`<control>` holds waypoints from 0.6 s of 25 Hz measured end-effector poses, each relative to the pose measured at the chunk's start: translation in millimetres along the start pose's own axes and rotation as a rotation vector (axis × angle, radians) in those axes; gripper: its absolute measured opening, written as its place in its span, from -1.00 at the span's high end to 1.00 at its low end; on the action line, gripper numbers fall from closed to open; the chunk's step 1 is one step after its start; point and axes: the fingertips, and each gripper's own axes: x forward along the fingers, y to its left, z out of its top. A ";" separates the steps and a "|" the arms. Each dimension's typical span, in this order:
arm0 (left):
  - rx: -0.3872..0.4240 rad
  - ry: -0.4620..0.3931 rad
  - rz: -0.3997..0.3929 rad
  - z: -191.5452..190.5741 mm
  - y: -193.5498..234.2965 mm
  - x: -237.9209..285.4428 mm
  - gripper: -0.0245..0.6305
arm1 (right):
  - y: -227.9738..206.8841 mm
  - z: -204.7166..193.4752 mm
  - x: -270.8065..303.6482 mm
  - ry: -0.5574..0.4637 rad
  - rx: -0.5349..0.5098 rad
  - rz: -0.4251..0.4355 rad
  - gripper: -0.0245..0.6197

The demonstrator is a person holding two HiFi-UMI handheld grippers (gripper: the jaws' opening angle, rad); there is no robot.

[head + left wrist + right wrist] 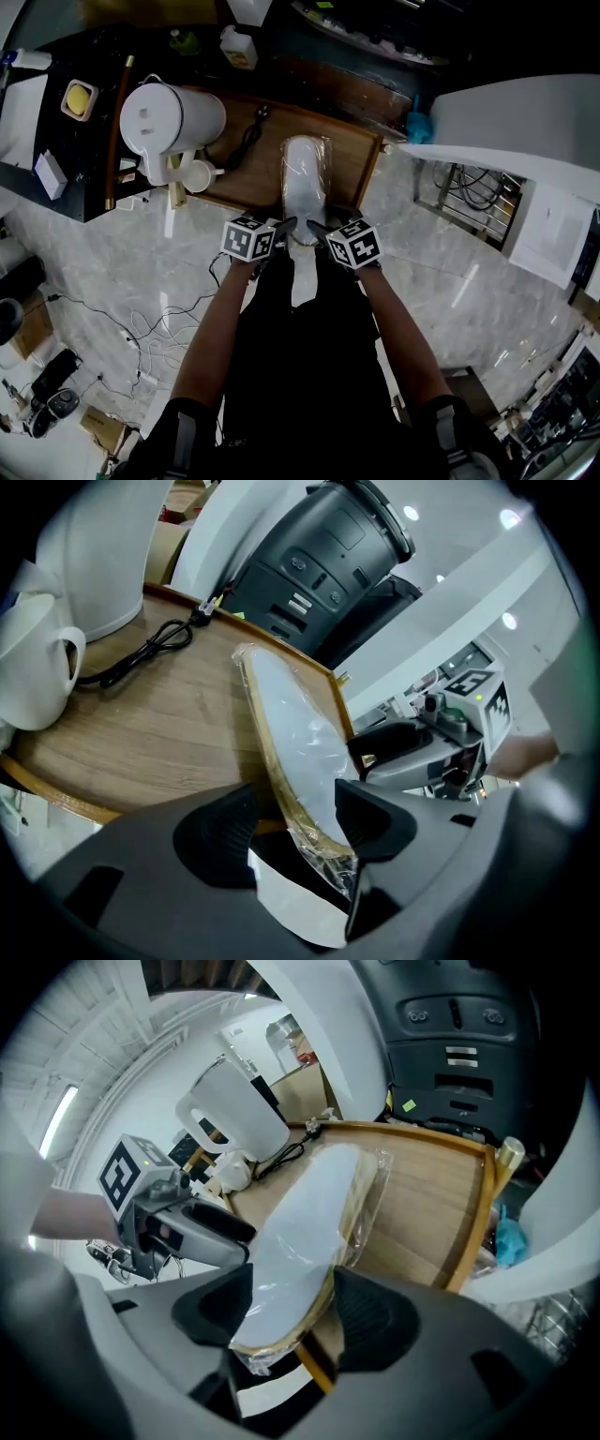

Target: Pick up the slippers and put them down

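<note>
Our left gripper [295,822] and right gripper [295,1307] each hold their jaws wide apart, straddling the near end of the plastic-wrapped slippers [305,1213] without pinching it. The slippers lie flat on the wooden table [422,1204], so we judge this to be the line-up for a two-handed lift.

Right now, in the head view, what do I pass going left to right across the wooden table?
white kettle → black cord → plastic-wrapped slippers
</note>
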 end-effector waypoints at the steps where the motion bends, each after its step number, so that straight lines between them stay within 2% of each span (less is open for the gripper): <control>1: -0.003 0.005 -0.002 0.0 0.7 0.9 0.15 | -2.2 0.7 -0.2 -0.001 0.006 -0.011 0.11; 6: -0.013 0.035 -0.008 -1.8 3.5 5.0 0.15 | -11.3 1.1 4.4 0.023 0.065 -0.010 0.10; 15: -0.050 0.076 -0.045 -4.5 3.7 18.5 0.15 | -15.5 -3.4 27.5 0.132 0.097 0.033 0.10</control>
